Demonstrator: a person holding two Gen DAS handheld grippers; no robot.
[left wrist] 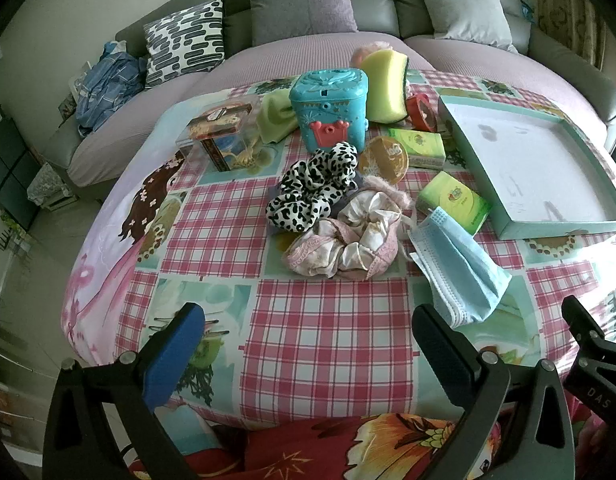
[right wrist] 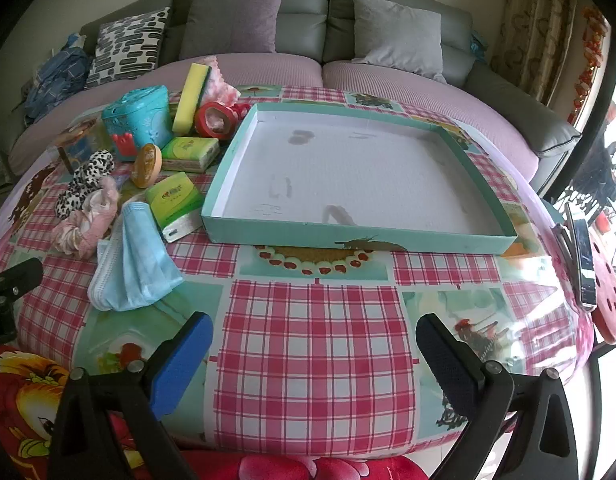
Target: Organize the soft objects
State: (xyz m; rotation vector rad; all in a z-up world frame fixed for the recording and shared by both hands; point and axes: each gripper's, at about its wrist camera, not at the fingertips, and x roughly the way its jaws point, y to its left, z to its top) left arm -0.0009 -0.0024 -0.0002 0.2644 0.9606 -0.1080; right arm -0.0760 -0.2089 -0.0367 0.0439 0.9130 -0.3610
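Both the left tool [left wrist: 308, 344] and right tool [right wrist: 313, 344] hang spread and empty above the desk [right wrist: 315, 340]. The face mask [left wrist: 463, 268], scrunchies [left wrist: 311, 188] and sponge [left wrist: 383, 88] lie left of the empty tray [right wrist: 347, 236]. All look light and limp; pinch a bunched fold. Glossy checked cloth, sofa [right wrist: 308, 20] behind.
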